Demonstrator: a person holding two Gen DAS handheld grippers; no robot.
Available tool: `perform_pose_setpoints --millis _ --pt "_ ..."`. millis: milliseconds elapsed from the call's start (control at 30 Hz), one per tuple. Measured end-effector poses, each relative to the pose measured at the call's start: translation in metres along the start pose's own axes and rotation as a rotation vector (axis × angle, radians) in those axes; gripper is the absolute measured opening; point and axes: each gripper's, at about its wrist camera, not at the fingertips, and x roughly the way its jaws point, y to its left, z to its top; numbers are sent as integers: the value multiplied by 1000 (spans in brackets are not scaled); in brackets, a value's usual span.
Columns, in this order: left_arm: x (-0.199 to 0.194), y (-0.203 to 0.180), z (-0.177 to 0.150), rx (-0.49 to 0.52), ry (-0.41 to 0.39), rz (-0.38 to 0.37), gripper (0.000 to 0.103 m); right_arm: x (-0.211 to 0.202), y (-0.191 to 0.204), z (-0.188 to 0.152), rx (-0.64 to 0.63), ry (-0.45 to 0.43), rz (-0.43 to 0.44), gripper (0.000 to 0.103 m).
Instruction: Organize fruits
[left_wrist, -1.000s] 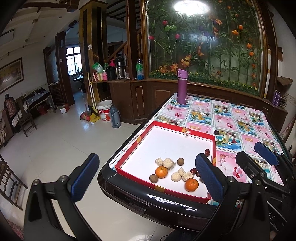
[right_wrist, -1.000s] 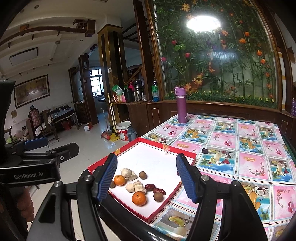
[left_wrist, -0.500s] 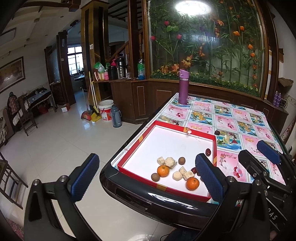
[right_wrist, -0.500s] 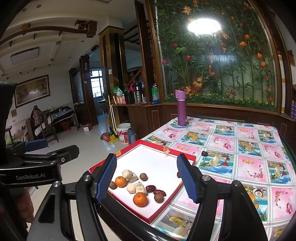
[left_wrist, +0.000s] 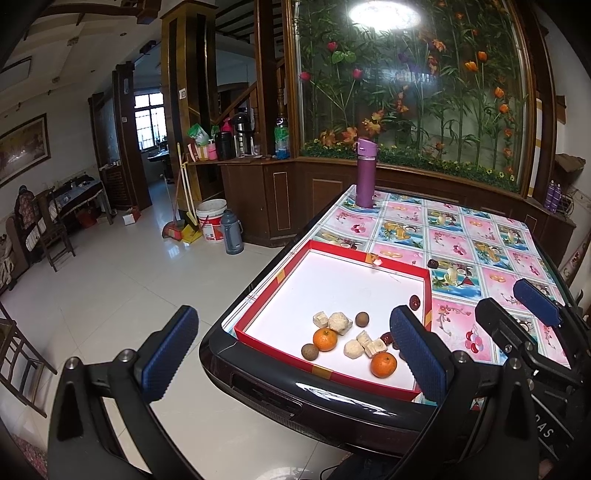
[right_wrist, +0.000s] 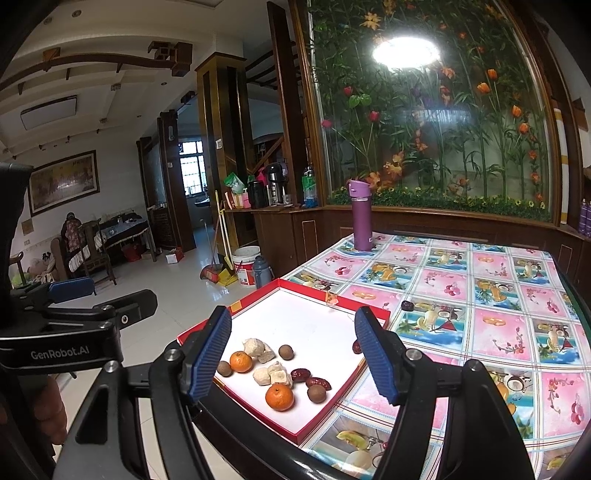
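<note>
A shallow red box with a white floor (left_wrist: 334, 280) (right_wrist: 314, 321) lies on the near left of the table. In it are two oranges (left_wrist: 325, 339) (left_wrist: 383, 364) (right_wrist: 279, 397), pale chunks (left_wrist: 340, 322), brown round fruits (left_wrist: 362, 319) and red dates (right_wrist: 300, 374). One dark date (right_wrist: 407, 305) lies loose on the tablecloth, another (left_wrist: 414, 301) against the box's right wall. My left gripper (left_wrist: 291, 358) is open and empty, in front of the table edge. My right gripper (right_wrist: 291, 354) is open and empty, above the box's near corner.
A purple bottle (left_wrist: 365, 172) (right_wrist: 361, 216) stands at the table's far left corner. The table has a fruit-patterned cloth (right_wrist: 491, 295) and a dark rounded rim (left_wrist: 295, 395). Tiled floor, a white bucket (left_wrist: 210, 221) and a grey flask lie to the left.
Both grippers have drifted slightly; the table and box sit a little further right and back in the views. Nothing was grasped and the fruits have not moved.
</note>
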Motion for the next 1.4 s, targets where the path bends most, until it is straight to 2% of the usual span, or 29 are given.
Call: perform_pose_setpoints --millis 1067,1400 --pt "-14 0 6 2 -6 -26 103 -3 -4 1 7 -5 -5 70" --pt "-20 -1 12 19 -29 -24 103 -4 -3 1 2 -10 -7 70"
